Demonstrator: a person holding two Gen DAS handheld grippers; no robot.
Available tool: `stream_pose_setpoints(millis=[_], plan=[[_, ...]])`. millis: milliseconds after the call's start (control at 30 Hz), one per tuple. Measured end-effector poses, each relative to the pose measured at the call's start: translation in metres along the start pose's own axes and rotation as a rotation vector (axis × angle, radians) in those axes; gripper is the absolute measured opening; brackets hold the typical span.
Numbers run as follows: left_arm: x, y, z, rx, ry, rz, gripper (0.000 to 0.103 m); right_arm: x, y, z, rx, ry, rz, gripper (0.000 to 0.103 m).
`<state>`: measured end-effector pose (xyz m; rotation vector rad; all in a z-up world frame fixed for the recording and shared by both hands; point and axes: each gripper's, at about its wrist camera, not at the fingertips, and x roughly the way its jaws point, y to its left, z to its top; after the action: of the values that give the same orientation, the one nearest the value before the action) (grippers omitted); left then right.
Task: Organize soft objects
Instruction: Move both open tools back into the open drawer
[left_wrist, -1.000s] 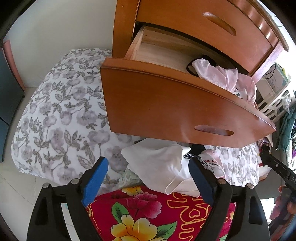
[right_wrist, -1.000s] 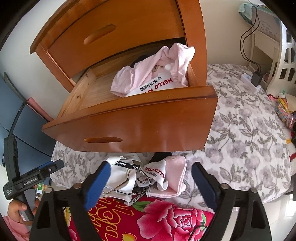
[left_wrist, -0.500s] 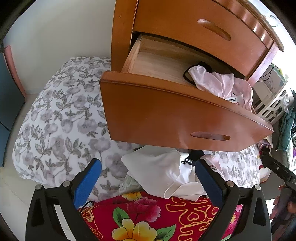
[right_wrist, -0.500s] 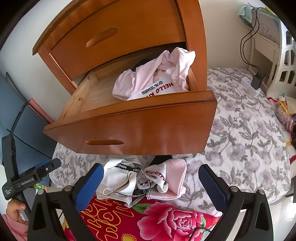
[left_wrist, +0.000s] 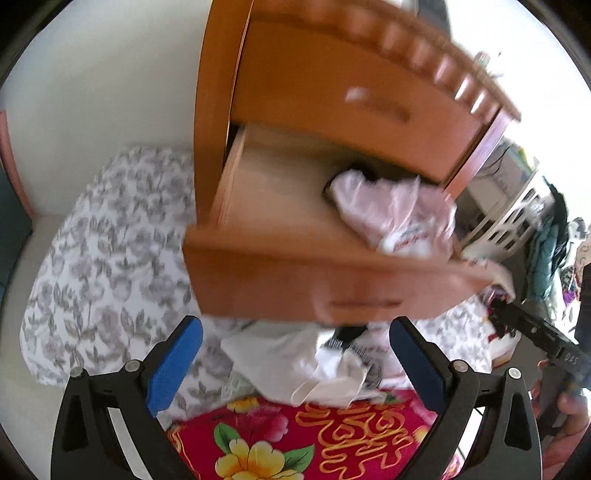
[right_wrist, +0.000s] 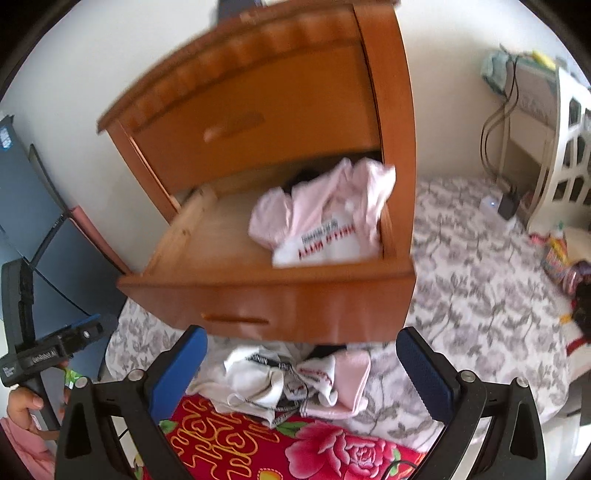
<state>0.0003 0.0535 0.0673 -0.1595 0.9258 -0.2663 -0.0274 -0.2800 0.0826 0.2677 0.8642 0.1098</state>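
A wooden nightstand has its lower drawer (left_wrist: 332, 291) (right_wrist: 280, 299) pulled out over the bed. A pink garment with red lettering (left_wrist: 395, 218) (right_wrist: 325, 221) lies crumpled in the drawer's right part. Below the drawer front, a pile of white and pink clothes (left_wrist: 288, 365) (right_wrist: 295, 376) rests on the bed, partly on a red floral blanket (left_wrist: 303, 439) (right_wrist: 295, 450). My left gripper (left_wrist: 295, 354) hangs open above the pile with nothing between its blue pads. My right gripper (right_wrist: 301, 369) is open too, empty, over the same pile.
A grey floral bedsheet (left_wrist: 103, 258) (right_wrist: 480, 288) covers the bed. A white lattice shelf (right_wrist: 569, 147) stands at the right, with a charger and cables (right_wrist: 508, 205) beside it. A blue panel (right_wrist: 33, 214) stands at the left. The upper drawer (right_wrist: 258, 122) is closed.
Both grippers have risen, so the drawer's inside shows more and the clothes pile sits lower in view. Both pairs of jaws stand wider than a second ago. The clothes have not moved.
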Motion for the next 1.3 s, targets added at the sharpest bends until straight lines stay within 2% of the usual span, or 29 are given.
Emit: stream_pose_setpoints(millis=[133,233,567,733,1300], plan=[[-0.023,-0.005,0.013,0.023,-0.105,0.000,0.101,-0.015,0.007,0.013,-0.029,-0.057,0.004,0.103],[-0.027,-0.006,0.019,0.033,-0.129,0.010,0.101,-0.015,0.011,0.020,-0.045,-0.064,0.007,0.103],[-0.005,-0.004,0.041,0.022,-0.071,0.030,0.101,0.008,0.018,0.044,-0.091,-0.039,0.016,0.103],[0.010,-0.009,0.056,0.033,-0.050,0.029,0.101,0.031,0.018,0.056,-0.107,0.010,0.021,0.103],[0.080,-0.023,0.091,0.040,0.081,0.008,0.101,0.098,-0.005,0.084,-0.060,0.136,0.016,0.103]])
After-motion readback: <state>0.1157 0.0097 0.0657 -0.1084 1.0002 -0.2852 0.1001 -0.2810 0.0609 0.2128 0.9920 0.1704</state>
